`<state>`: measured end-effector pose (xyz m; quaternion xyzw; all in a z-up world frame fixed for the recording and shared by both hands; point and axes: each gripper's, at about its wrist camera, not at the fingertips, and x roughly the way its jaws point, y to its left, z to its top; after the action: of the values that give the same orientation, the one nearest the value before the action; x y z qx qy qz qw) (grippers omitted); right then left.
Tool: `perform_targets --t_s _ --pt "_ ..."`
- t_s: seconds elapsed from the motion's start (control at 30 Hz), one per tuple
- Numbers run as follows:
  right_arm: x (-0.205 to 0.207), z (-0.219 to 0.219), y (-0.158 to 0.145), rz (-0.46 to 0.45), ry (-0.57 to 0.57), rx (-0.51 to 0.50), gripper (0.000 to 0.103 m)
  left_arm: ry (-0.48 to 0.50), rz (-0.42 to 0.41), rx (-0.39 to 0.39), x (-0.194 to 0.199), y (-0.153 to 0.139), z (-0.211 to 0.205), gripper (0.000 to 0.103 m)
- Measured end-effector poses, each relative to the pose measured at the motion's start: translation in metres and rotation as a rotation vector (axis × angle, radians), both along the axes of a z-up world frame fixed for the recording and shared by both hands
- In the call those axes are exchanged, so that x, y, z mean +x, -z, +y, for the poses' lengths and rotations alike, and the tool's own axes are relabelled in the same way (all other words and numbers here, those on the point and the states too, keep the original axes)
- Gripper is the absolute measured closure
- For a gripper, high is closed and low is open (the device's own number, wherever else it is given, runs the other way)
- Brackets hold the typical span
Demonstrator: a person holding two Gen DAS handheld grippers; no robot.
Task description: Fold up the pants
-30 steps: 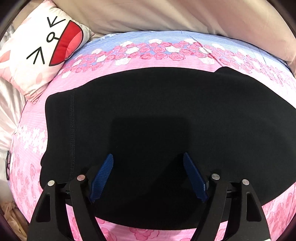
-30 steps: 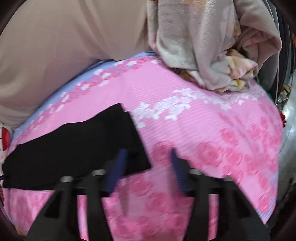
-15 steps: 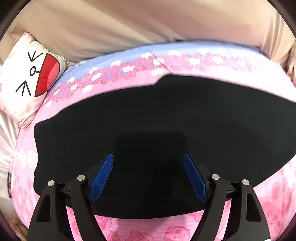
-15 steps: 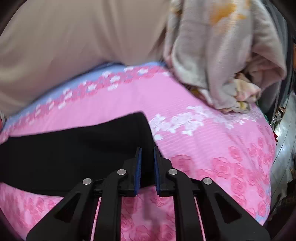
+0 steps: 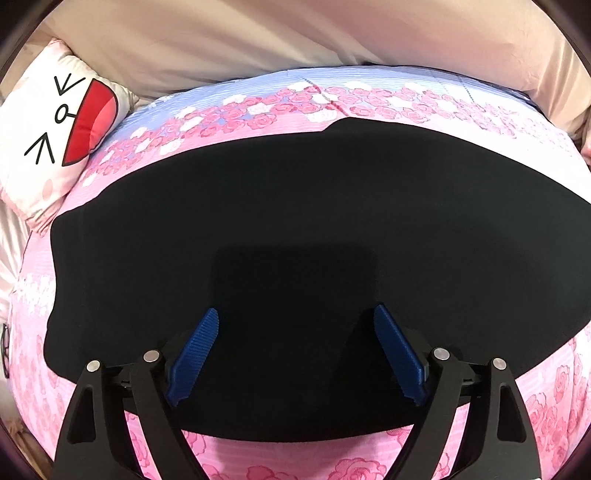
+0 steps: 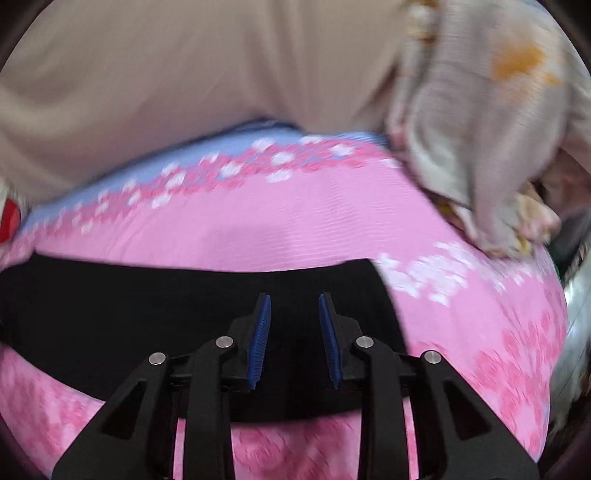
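Observation:
The black pants (image 5: 280,221) lie flat on the pink flowered bed sheet (image 5: 369,107), folded into a long strip from left to right. My left gripper (image 5: 295,321) is open and empty, its blue pads (image 5: 195,350) wide apart above the pants' near middle. In the right wrist view the leg end of the pants (image 6: 184,295) fills the lower left. My right gripper (image 6: 294,306) hovers over that end with its blue pads (image 6: 260,339) a narrow gap apart, holding nothing.
A white cartoon-face pillow (image 5: 55,125) lies at the far left. A beige cover (image 5: 295,33) runs along the bed's far side. A crumpled pile of pale laundry (image 6: 480,129) sits at the far right of the bed.
My right gripper shut at the pants' leg end half a second ago and has now opened slightly and shifted left over the fabric. My left gripper stayed open and drifted a little over the pants.

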<state>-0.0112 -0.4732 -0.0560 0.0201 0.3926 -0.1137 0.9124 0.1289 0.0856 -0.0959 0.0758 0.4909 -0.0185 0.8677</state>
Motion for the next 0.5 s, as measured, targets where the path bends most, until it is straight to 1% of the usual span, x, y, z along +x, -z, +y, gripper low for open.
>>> perform_targets --t_s 0.03,0.07,0.1,0.13,0.17,0.2,0.23,0.27,0.3,0.33,0.37,0.43,0.47,0.5 --pt "0.014 -0.008 0.014 0.054 0.033 -0.055 0.082 0.0 -0.002 -0.006 -0.001 0.0 0.001 0.018" --pt "0.018 -0.016 0.02 0.074 0.078 -0.09 0.082 -0.002 -0.004 -0.011 -0.001 0.001 0.002 0.017" --pt "0.018 -0.031 0.018 0.048 0.132 -0.032 0.083 -0.005 -0.004 -0.017 0.0 0.001 0.004 0.016" --pt "0.015 -0.035 0.01 0.021 0.19 0.02 0.088 -0.006 -0.003 -0.028 0.0 0.001 0.005 0.016" --pt "0.013 -0.03 -0.001 -0.013 0.206 0.032 0.085 -0.008 -0.001 -0.029 0.0 0.001 0.006 0.016" --pt "0.013 -0.011 -0.015 -0.067 0.161 0.041 0.085 -0.009 0.001 -0.026 0.0 0.0 0.005 0.016" --pt "0.017 0.01 -0.023 -0.089 0.103 0.059 0.085 -0.013 0.002 -0.013 0.001 -0.003 0.003 0.017" --pt "0.023 0.036 -0.03 -0.1 0.031 0.087 0.085 -0.014 -0.002 -0.007 0.002 -0.006 0.0 0.017" --pt "0.035 0.073 -0.034 -0.092 -0.07 0.124 0.085 -0.009 -0.013 -0.011 0.005 -0.011 -0.004 0.017" --pt "0.05 0.112 -0.032 -0.06 -0.176 0.155 0.085 -0.003 -0.033 -0.02 0.01 -0.018 -0.009 0.017" --pt "0.06 0.139 -0.03 -0.038 -0.241 0.171 0.085 0.003 -0.053 -0.026 0.016 -0.024 -0.015 0.017" --pt "0.095 0.221 -0.016 0.032 -0.418 0.219 0.085 0.011 -0.102 -0.027 0.033 -0.039 -0.029 0.017" --pt "0.112 0.26 -0.007 0.064 -0.487 0.232 0.085 0.015 -0.121 -0.034 0.041 -0.043 -0.033 0.017" --pt "0.122 0.284 -0.001 0.086 -0.521 0.23 0.085 0.012 -0.12 -0.04 0.052 -0.043 -0.037 0.017"
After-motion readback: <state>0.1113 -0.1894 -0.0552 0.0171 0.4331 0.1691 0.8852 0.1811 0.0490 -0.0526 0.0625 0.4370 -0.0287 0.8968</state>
